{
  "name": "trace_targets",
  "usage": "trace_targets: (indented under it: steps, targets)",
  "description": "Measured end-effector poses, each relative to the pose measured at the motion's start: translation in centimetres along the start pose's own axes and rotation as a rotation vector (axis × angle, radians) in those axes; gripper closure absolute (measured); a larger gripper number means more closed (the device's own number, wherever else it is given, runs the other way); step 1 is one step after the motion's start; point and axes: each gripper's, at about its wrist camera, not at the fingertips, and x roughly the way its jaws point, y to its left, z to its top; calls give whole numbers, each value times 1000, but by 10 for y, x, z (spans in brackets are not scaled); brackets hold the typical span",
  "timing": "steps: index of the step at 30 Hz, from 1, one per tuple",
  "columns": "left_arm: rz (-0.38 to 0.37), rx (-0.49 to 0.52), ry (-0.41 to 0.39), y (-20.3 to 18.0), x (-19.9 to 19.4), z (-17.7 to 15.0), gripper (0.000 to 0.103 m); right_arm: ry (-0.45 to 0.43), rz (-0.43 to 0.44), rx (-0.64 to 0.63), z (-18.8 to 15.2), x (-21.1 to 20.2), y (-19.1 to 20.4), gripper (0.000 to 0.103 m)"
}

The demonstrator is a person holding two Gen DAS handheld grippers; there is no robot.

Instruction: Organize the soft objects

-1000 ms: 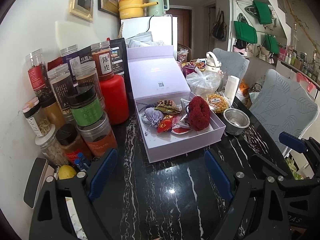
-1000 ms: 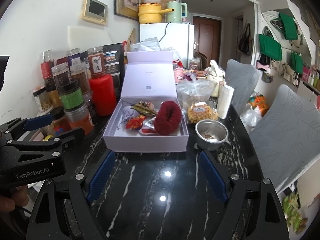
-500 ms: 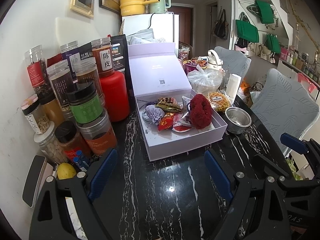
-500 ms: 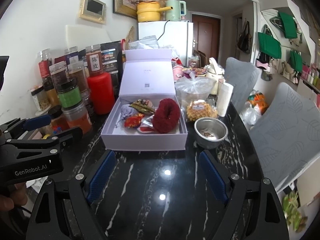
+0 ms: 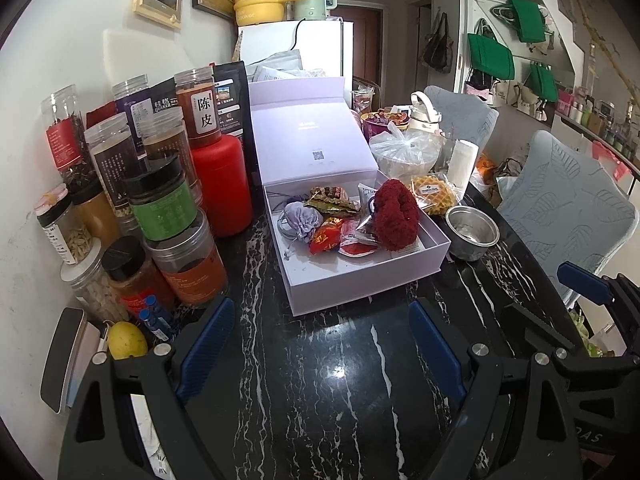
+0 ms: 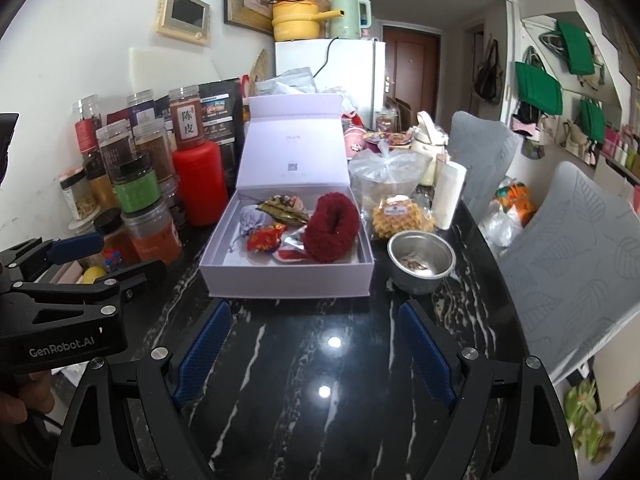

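Note:
A pale lilac box (image 5: 352, 280) (image 6: 284, 276) stands on the black marble table with its lid raised. Inside lie a dark red fuzzy scrunchie (image 5: 394, 214) (image 6: 330, 226), a lilac drawstring pouch (image 5: 302, 218) (image 6: 252, 218), and red and gold snack packets (image 5: 326, 238) (image 6: 264, 238). My left gripper (image 5: 320, 344) is open over bare table in front of the box, with nothing between its blue pads. My right gripper (image 6: 314, 344) is likewise open and apart from the box. The left gripper's body (image 6: 76, 280) shows at the left edge of the right wrist view.
Several jars and a red bottle (image 5: 222, 184) crowd the wall at left. A steel bowl (image 5: 472, 232) (image 6: 420, 260), a bagged waffle (image 6: 400, 216) and a plastic bag (image 5: 404, 150) sit right of the box. Grey chairs (image 6: 576, 248) line the table's right edge. A yellow fruit (image 5: 126, 340) lies near the jars.

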Motion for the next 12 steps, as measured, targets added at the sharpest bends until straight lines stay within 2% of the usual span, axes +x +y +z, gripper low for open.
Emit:
trace_targets:
  steps: [12]
  targets:
    - [-15,-3,14,1,3,-2,13,2,-2,4,-1,0,-2,16]
